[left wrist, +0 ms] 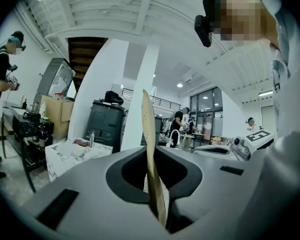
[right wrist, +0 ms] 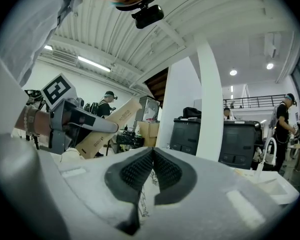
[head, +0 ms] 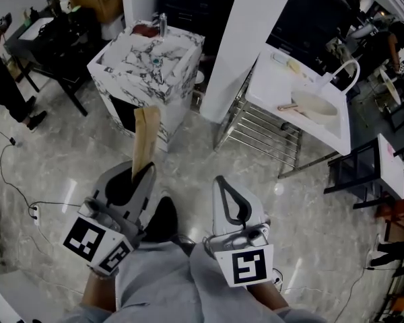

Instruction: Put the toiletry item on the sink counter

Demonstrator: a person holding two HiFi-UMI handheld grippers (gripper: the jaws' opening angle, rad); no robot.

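Head view: my left claw [head: 140, 175] is clenched on a flat tan pack [head: 145, 134], which sticks up out of the jaws toward the counter [head: 104, 64] — a white block veined in dark marble, with a metal tap [head: 163, 24] at its far edge. The pack hangs in the air over the floor [head: 310, 200], not on the counter, which stands ahead of me. In the left gripper view the pack runs edge-on between the pads, pinched low down, its upper end rising well above the jaws. My right claw [head: 221, 184] is empty, its ribbed pads pressed together with nothing in them. The right gripper view shows that plainly, and also the left claw off to its side with the pack slanting up.

The floor is glossy pale stone with grey veins, and thin cables [head: 17, 190] trail across it at the left. A tall white pillar [head: 256, 39] stands just right of the counter. Beyond it is a plain white sink [head: 266, 89] with a curved white spout [head: 349, 71], set on a wire rack [head: 259, 130]. A dark table [head: 54, 36] sits left of the counter — a person [head: 3, 79] stands beside it. Overhead, in the gripper views, is a white ribbed ceiling [right wrist: 115, 44] with strip lights [right wrist: 92, 63].
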